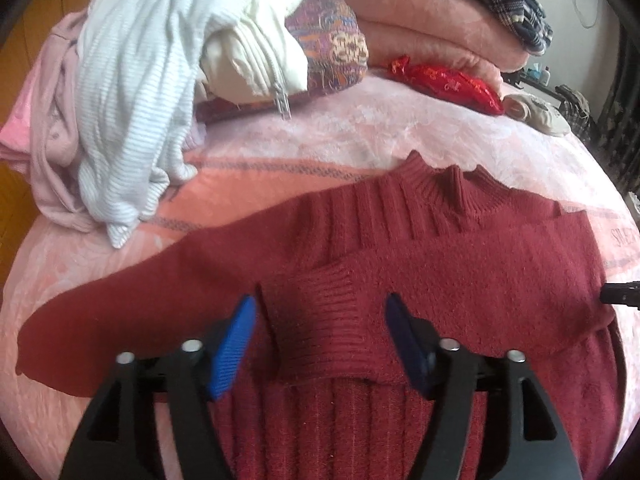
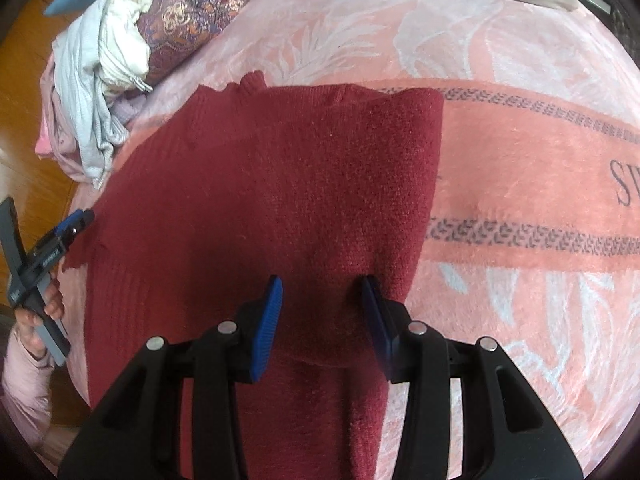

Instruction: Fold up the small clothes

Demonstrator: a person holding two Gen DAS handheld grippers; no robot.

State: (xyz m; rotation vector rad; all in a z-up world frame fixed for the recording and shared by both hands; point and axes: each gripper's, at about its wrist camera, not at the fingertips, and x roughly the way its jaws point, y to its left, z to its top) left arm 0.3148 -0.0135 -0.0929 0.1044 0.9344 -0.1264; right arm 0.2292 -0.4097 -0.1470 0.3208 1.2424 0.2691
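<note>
Dark-red knit sweater (image 1: 460,280) on pink bed blanket (image 2: 520,140): one sleeve folded across chest, other sleeve at frame left unfolded. Left gripper (image 1: 320,344) wide open, empty; right gripper (image 2: 322,320) part-open, holding nothing. White/pink clothes pile (image 1: 128,92) upper left untouched.

A bed (image 2: 520,152) covered with a pink blanket patterned in pale leaves carries everything. A dark red sweater (image 1: 460,280) lies spread flat on it. Toward its far side sit a heap of white and pink clothes (image 1: 132,92), a patterned purple cushion (image 1: 332,48), folded pink blankets (image 1: 420,12) and a shiny red pouch (image 1: 448,80).
</note>
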